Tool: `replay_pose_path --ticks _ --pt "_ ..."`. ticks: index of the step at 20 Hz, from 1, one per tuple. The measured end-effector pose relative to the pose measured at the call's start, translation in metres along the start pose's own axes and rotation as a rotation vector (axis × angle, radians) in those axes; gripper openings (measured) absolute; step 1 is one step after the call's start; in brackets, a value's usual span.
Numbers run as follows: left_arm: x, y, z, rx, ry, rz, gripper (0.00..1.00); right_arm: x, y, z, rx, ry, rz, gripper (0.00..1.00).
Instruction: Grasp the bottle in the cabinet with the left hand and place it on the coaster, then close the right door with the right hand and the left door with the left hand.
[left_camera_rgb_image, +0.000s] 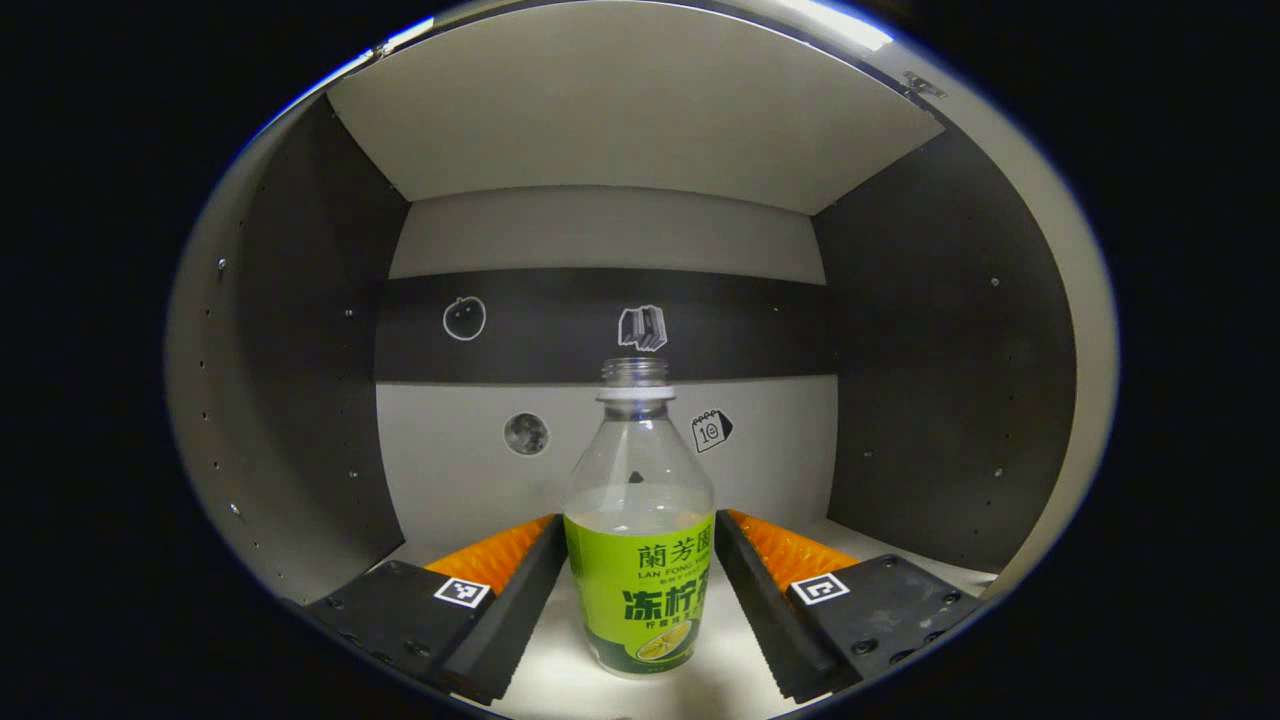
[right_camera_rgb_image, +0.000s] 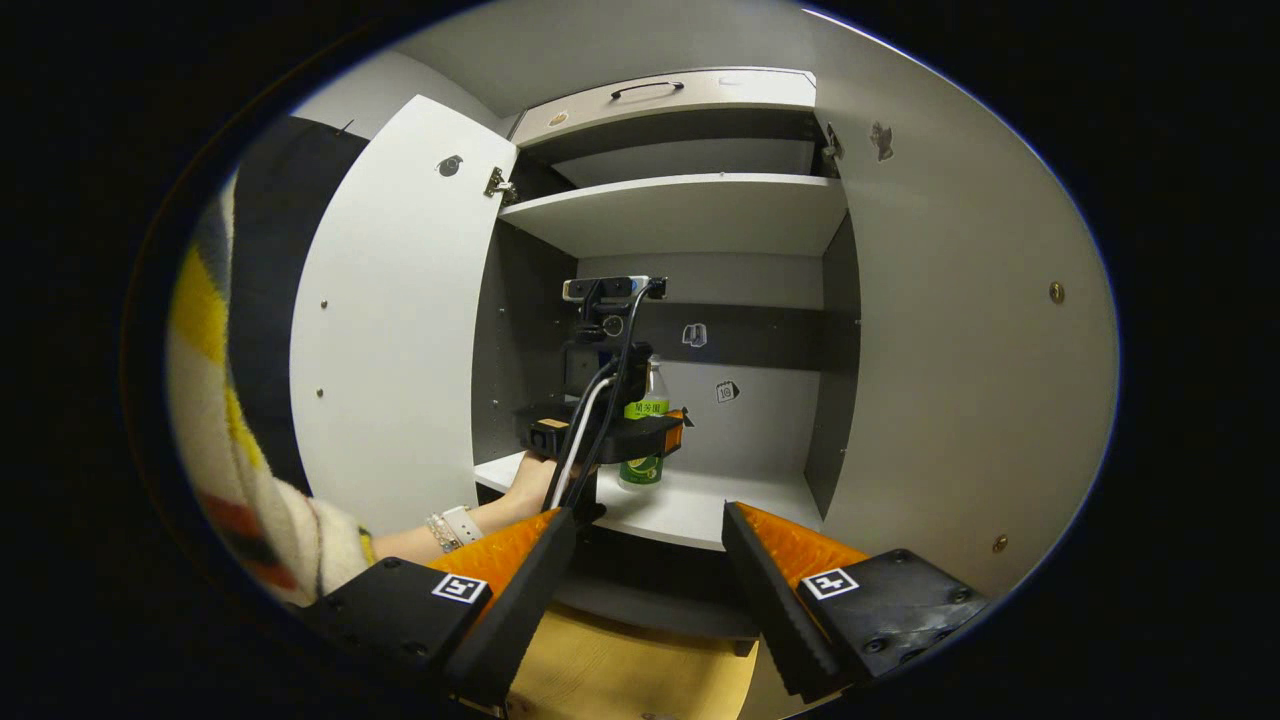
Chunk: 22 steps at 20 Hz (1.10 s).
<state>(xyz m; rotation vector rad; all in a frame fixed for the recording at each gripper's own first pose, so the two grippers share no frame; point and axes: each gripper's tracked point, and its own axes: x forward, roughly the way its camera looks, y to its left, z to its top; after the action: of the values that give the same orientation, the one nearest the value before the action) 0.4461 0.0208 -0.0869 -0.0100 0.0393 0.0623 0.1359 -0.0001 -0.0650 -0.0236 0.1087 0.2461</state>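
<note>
A clear bottle (left_camera_rgb_image: 640, 560) with a green label and no cap stands upright on the cabinet's white shelf (left_camera_rgb_image: 560, 680). My left gripper (left_camera_rgb_image: 640, 522) is inside the cabinet, open, one finger close on each side of the bottle's label; I cannot tell whether they touch it. From outside, the right gripper view shows the left gripper (right_camera_rgb_image: 650, 430), held by a hand (right_camera_rgb_image: 525, 485), around the bottle (right_camera_rgb_image: 641, 470). My right gripper (right_camera_rgb_image: 650, 515) hangs open and holds nothing in front of the cabinet, below shelf level.
Both cabinet doors stand open: the left door (right_camera_rgb_image: 400, 320) and the right door (right_camera_rgb_image: 960, 350). An upper shelf (right_camera_rgb_image: 690, 210) spans the cabinet above the bottle. A wooden surface (right_camera_rgb_image: 620, 670) lies below. A striped sleeve (right_camera_rgb_image: 240, 480) is at the left.
</note>
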Motion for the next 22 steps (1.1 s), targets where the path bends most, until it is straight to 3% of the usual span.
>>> replay_pose_path --ticks 2,3,10,17,22 --pt "-0.001 0.001 0.005 0.001 -0.018 0.012 0.89 0.000 -0.001 -0.001 -0.002 0.002 -0.006 0.98" --pt "-0.001 0.003 0.006 -0.004 -0.022 0.012 0.82 0.000 -0.001 -0.001 0.000 0.004 -0.009 0.98" --pt "-0.031 0.004 0.027 -0.023 -0.039 -0.018 0.78 -0.008 -0.004 0.009 0.014 -0.019 -0.048 0.98" --pt "-0.143 0.008 0.051 0.043 -0.077 -0.075 0.78 -0.029 -0.020 0.027 -0.009 -0.065 -0.162 0.98" --pt "-0.235 0.006 0.047 -0.031 -0.055 -0.142 0.78 -0.065 -0.015 0.032 -0.049 -0.076 -0.250 0.98"
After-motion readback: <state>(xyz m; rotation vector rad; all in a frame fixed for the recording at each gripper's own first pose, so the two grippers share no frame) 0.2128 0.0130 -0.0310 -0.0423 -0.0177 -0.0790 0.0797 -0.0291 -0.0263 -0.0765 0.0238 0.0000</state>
